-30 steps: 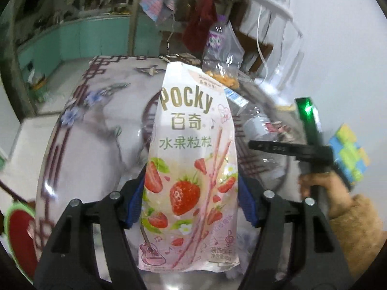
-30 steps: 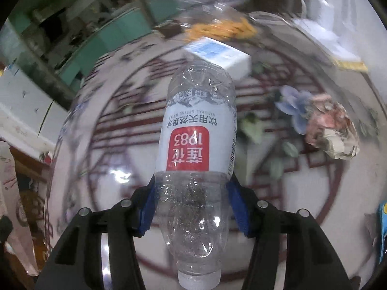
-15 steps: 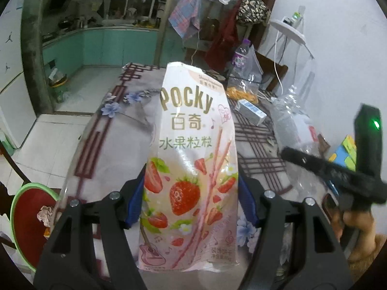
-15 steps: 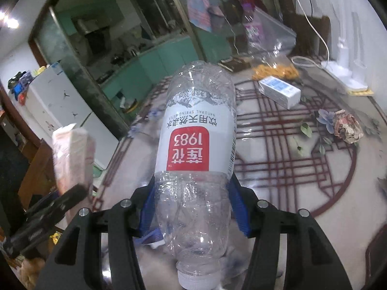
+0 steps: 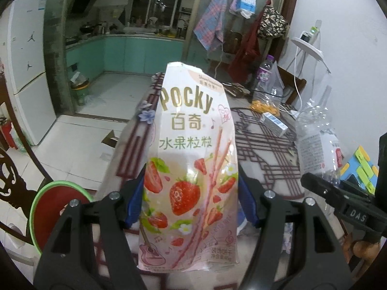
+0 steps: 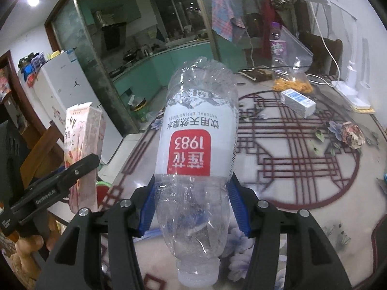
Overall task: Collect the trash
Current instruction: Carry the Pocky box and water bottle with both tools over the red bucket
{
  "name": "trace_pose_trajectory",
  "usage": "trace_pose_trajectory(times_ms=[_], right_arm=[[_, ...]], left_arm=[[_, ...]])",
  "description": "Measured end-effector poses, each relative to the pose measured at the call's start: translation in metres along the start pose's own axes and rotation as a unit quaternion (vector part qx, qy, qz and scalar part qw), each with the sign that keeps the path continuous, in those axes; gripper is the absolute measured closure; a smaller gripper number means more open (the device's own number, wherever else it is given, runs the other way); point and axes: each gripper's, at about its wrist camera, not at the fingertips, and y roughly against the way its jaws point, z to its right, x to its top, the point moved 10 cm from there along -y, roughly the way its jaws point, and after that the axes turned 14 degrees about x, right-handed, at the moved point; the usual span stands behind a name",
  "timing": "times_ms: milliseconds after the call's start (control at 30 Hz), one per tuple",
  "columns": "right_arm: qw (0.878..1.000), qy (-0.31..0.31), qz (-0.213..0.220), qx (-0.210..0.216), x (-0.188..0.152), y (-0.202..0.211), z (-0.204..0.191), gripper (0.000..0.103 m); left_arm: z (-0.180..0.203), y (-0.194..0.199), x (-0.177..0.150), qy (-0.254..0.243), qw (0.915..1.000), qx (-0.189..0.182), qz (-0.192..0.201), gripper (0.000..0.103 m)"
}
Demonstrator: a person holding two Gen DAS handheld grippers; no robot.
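Left gripper (image 5: 191, 203) is pinching the Pocky bag (image 5: 191, 159), right gripper (image 6: 193, 207) squeezes the crushed bottle (image 6: 196, 154); that slick plastic could slip out before reaching the bin (image 5: 55, 207)

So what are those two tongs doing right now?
Left tongs: closed on the Pocky packet.
Right tongs: closed on the empty water bottle.
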Motion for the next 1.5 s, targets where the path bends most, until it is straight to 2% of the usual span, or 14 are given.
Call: trace_pose_trajectory(times_ms=[333, 633, 867, 1267, 1500], right_arm=[[0.999, 0.032, -0.019, 0.011, -0.008, -0.021, -0.037, 0.050], [0.997, 0.056, -0.035, 0.031, -0.013, -0.043, -0.065, 0.056], [0.994, 0.074, -0.048, 0.058, -0.016, -0.065, -0.094, 0.056], [0.986, 0.096, -0.084, 0.111, -0.026, -0.116, -0.145, 0.056], [0.979, 0.093, -0.105, 0.147, -0.026, -0.146, -0.170, 0.056]], left_arm=[[-0.024, 0.008, 0.000, 0.016, 0.9998, 0.010, 0.010, 0.039], [-0.051, 0.009, -0.003, 0.031, 0.9991, 0.028, 0.008, 0.039], [-0.086, 0.007, -0.007, 0.045, 0.9972, 0.059, 0.007, 0.039], [-0.168, -0.003, -0.024, 0.087, 0.9871, 0.133, -0.017, 0.039], [-0.217, -0.007, -0.039, 0.134, 0.9751, 0.172, -0.043, 0.039]])
